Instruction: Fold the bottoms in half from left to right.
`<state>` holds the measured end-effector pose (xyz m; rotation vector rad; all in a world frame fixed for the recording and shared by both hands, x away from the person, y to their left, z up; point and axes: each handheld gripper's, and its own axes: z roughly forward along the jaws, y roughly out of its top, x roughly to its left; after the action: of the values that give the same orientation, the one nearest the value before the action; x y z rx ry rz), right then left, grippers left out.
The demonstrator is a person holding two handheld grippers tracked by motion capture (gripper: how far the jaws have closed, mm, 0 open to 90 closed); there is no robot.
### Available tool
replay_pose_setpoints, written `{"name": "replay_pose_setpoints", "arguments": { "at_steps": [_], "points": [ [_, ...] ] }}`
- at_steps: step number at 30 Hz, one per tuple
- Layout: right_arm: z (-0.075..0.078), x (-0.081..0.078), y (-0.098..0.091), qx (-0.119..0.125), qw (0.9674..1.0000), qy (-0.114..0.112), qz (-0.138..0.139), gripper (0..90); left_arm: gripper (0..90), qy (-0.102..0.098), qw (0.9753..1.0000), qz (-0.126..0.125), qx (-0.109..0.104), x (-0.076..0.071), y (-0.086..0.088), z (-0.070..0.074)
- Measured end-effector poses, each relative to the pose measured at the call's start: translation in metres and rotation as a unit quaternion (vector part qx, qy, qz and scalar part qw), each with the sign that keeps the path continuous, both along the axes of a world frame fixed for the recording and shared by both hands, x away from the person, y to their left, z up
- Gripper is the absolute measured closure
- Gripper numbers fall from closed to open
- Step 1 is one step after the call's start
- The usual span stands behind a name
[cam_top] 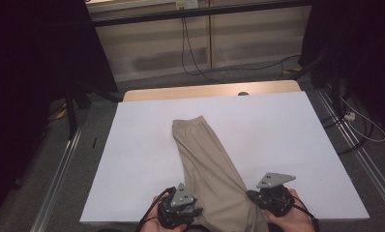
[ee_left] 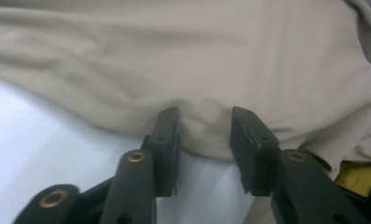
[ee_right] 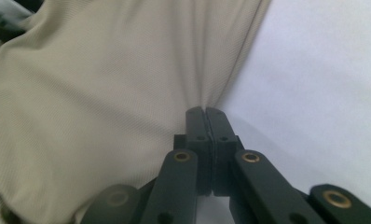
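Between right claw (ee_right: 205, 112) tips — cloth (ee_right: 104, 84)

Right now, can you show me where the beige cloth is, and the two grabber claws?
beige cloth (cam_top: 205, 154), high view, middle of the fabric.
left gripper (ee_left: 204, 135), left gripper view, gap between its open tips.
right gripper (ee_right: 205, 112), right gripper view, closed tips pinching the cloth's edge.

The right tongs (ee_right: 206, 112) are pressed together, pinching the beige cloth's (ee_right: 104, 79) edge over the white tabletop (ee_right: 323, 84).

Lab: black curtains (cam_top: 31, 58), floor rails (cam_top: 60, 169), trailing cables (cam_top: 195, 53).
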<state>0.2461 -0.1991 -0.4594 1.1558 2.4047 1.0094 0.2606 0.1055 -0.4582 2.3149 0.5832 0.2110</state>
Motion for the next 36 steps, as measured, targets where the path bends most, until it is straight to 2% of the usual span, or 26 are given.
{"name": "replay_pose_setpoints", "arguments": {
  "at_steps": [2, 4, 5, 7, 9, 10, 13, 16, 19, 20, 21, 22, 24, 25, 26, 28, 30, 32, 36],
  "points": [
    [0.000, -0.006, -0.005, 0.006, 1.0000, 0.006, -0.004, 90.0, 70.3, 0.005, 1.0000, -0.001, -0.005, 0.001, 0.001, 0.000],
    [0.001, -0.012, -0.008, 0.010, 0.9999, 0.013, -0.005, 90.0, 85.5, 0.012, 0.9998, -0.013, -0.002, 0.001, 0.001, 0.001],
    [0.001, -0.016, -0.010, 0.009, 0.9998, 0.014, -0.007, 90.0, 87.5, 0.012, 0.9999, -0.012, -0.004, 0.000, 0.000, 0.001],
    [0.001, -0.023, -0.011, 0.009, 0.9998, 0.015, -0.008, 90.0, 88.5, 0.009, 0.9997, -0.022, 0.007, -0.002, -0.001, 0.003],
    [0.001, -0.032, -0.012, 0.011, 0.9997, 0.016, -0.010, 90.0, 88.8, 0.027, 0.9993, -0.027, -0.002, -0.006, 0.000, 0.003],
    [0.001, -0.036, -0.013, 0.014, 0.9997, 0.018, -0.009, 90.0, 88.8, 0.030, 0.9991, -0.030, -0.005, -0.009, 0.000, 0.003],
    [0.001, -0.050, -0.013, 0.024, 0.9995, 0.022, -0.005, 90.0, 88.8, 0.041, 0.9982, -0.043, -0.002, -0.018, 0.006, 0.005],
    [0.001, -0.064, -0.010, 0.031, 0.9991, 0.030, 0.005, 90.0, 88.8, 0.062, 0.9967, -0.052, -0.003, -0.024, 0.010, 0.006],
    [0.000, -0.073, -0.005, 0.024, 0.9992, 0.030, 0.014, 90.0, 88.6, 0.073, 0.9958, -0.054, -0.011, -0.028, 0.015, 0.005],
    [0.001, -0.073, -0.004, 0.026, 0.9992, 0.027, 0.015, 89.1, 88.4, 0.073, 0.9958, -0.054, -0.012, -0.028, 0.017, 0.006],
    [0.002, -0.072, -0.004, 0.029, 0.9992, 0.021, 0.016, 85.9, 88.0, 0.078, 0.9955, -0.050, -0.023, -0.027, 0.019, 0.006],
    [0.003, -0.069, -0.004, 0.032, 0.9993, 0.016, 0.014, 79.6, 87.1, 0.083, 0.9949, -0.050, -0.031, -0.024, 0.021, 0.007],
    [0.005, -0.061, -0.005, 0.035, 0.9993, 0.007, 0.007, 71.4, 83.1, 0.081, 0.9949, -0.039, -0.045, -0.021, 0.023, 0.008],
    [0.007, -0.057, -0.005, 0.039, 0.9992, 0.000, 0.003, 66.9, 76.6, 0.077, 0.9954, -0.029, -0.048, -0.019, 0.024, 0.009],
    [0.009, -0.052, -0.005, 0.045, 0.9990, -0.006, 0.001, 62.7, 70.5, 0.069, 0.9961, -0.022, -0.051, -0.017, 0.025, 0.010],
    [0.011, -0.043, -0.004, 0.049, 0.9986, -0.022, -0.001, 54.8, 64.7, 0.052, 0.9972, -0.009, -0.054, -0.013, 0.028, 0.012],
    [0.012, -0.031, -0.003, 0.054, 0.9979, -0.034, -0.007, 46.4, 53.1, 0.047, 0.9969, 0.012, -0.062, -0.008, 0.030, 0.014],
    [0.012, -0.022, -0.001, 0.062, 0.9972, -0.039, -0.015, 38.5, 45.8, 0.028, 0.9971, 0.028, -0.065, -0.003, 0.031, 0.015],
    [0.015, -0.006, 0.000, 0.074, 0.9955, -0.053, -0.027, 32.6, 26.1, 0.014, 0.9952, 0.063, -0.073, 0.012, 0.033, 0.013]
  ]
}}
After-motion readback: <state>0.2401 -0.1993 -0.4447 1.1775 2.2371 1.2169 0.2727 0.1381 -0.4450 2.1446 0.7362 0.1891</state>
